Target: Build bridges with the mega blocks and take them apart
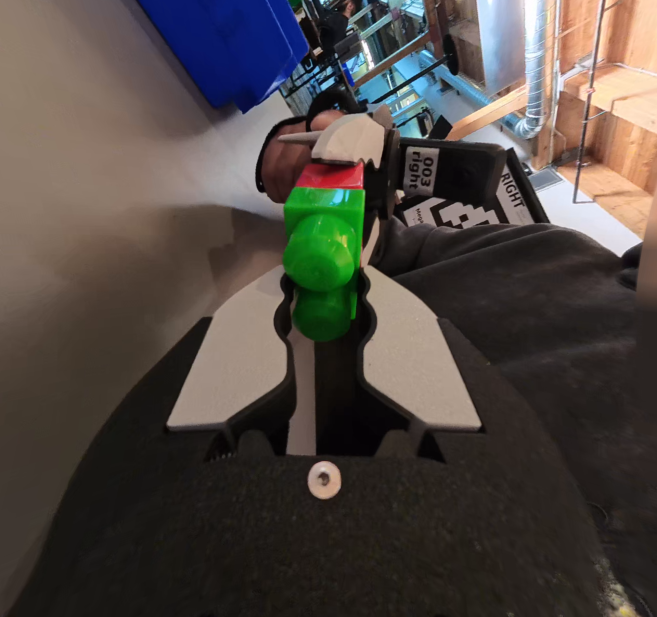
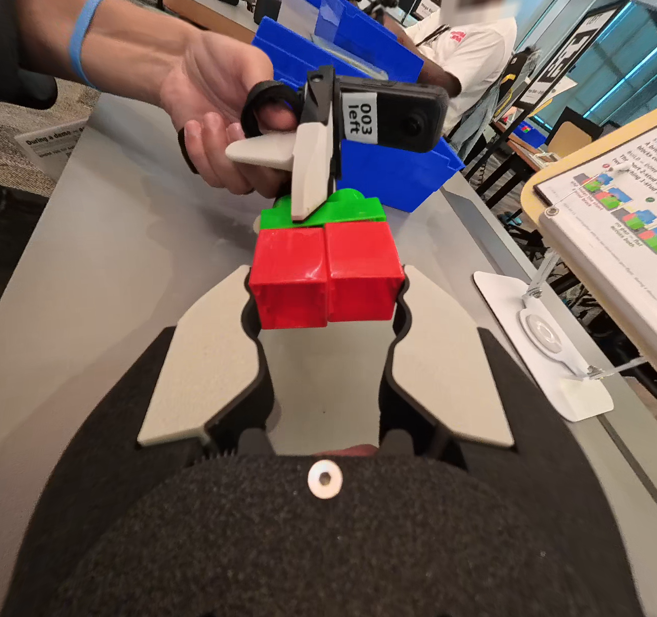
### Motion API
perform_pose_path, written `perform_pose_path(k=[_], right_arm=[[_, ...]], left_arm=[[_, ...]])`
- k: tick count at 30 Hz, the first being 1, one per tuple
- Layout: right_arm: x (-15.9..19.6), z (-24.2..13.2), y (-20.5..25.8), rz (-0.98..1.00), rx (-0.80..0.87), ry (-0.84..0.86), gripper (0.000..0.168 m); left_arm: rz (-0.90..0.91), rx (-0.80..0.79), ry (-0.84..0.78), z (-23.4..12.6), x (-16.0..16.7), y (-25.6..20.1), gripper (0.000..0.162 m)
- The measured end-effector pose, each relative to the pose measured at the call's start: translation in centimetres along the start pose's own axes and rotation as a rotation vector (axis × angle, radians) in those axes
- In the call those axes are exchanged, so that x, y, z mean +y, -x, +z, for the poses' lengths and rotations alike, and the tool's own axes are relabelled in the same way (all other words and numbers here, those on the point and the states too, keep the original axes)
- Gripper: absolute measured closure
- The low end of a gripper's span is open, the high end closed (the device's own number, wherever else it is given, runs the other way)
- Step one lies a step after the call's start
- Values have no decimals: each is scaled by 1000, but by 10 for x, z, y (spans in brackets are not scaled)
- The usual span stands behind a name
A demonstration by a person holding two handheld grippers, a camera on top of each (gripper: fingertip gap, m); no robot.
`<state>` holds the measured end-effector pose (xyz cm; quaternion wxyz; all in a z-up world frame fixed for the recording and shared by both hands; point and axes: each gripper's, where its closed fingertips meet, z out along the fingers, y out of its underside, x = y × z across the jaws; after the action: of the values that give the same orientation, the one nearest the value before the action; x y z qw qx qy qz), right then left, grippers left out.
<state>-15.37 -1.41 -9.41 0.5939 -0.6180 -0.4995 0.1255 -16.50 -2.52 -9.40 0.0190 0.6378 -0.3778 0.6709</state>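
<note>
Left gripper point(image 1: 323, 301) clamps the green block point(image 1: 321, 244); right gripper point(image 2: 327, 297) clamps red blocks point(image 2: 325, 276) beneath. Likely separating them: pull straight apart.

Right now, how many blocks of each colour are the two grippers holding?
Red blocks: 2
Green block: 1
Total: 3 blocks, joined, with the green block seated on both red ones.
</note>
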Motion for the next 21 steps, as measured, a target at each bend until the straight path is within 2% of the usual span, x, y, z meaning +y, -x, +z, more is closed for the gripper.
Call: perform_pose_path(k=[4,13,16,19,20,21], right_arm=[[5,3,2,-9,-15,16,94],[9,5,19,-54,-115,43,94],[8,6,18,-55,-108,46,94],[4,5,6,-26,-56,18,94],[2,4,3,-17,-45,6,94],[0,3,1,-6,-41,0,94]], left_arm=[[-11,0,10,-1,2,4,128],[1,-18,168,0,23,7,128],[0,-16,175,-1,21,7,128],[3,-22,116,-1,9,5,127],[14,-26,99,-1,6,2,124],[20,-13,82,-1,3,-3,113]])
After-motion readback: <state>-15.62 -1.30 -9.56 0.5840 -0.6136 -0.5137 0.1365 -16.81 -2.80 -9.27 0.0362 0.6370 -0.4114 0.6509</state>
